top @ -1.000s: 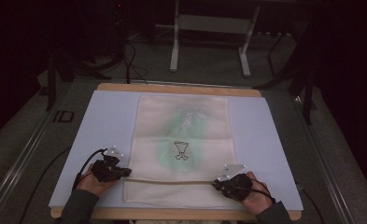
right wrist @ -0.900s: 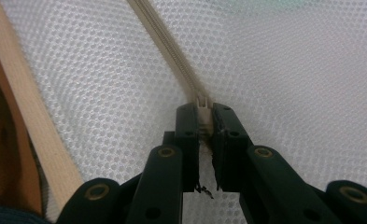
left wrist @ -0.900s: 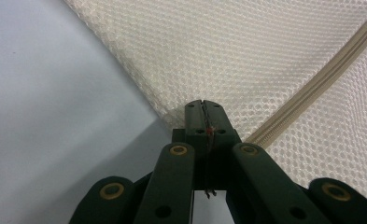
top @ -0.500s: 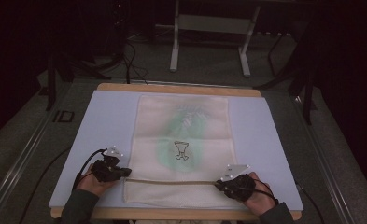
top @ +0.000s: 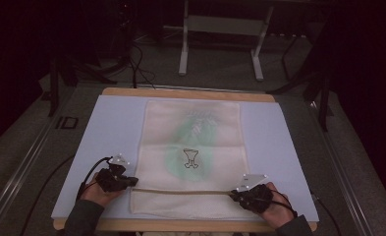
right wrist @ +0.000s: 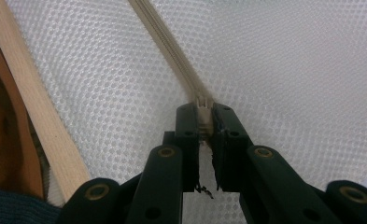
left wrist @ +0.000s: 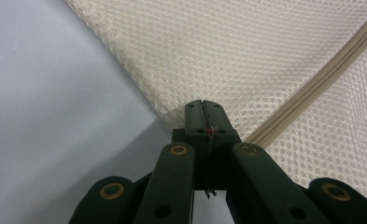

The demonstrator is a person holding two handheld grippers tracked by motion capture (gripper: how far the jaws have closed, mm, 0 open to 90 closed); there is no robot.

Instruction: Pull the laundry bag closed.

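A cream mesh bag (top: 193,132) lies flat on the pale blue mat (top: 112,128), its zipper (top: 180,191) running across near the front edge. My left gripper (top: 131,182) is shut on the bag's left edge at the zipper's end; in the left gripper view the jaws (left wrist: 203,105) pinch the mesh (left wrist: 246,51) beside the zipper (left wrist: 326,70). My right gripper (top: 235,193) is at the zipper's right end. Its jaws (right wrist: 203,112) are shut on the zipper pull (right wrist: 203,103), with the zipper (right wrist: 162,37) stretching away ahead.
The mat sits on a wooden table (top: 180,92), with bare mat on both sides of the bag. A green patch and a black goblet-like drawing (top: 191,158) show on the bag. A metal stand (top: 220,29) and cables are on the floor beyond. A tan band (right wrist: 36,116) runs beside my right jaws.
My right gripper has edged slightly to the right along the zipper line. The left gripper and the bag have stayed in place.
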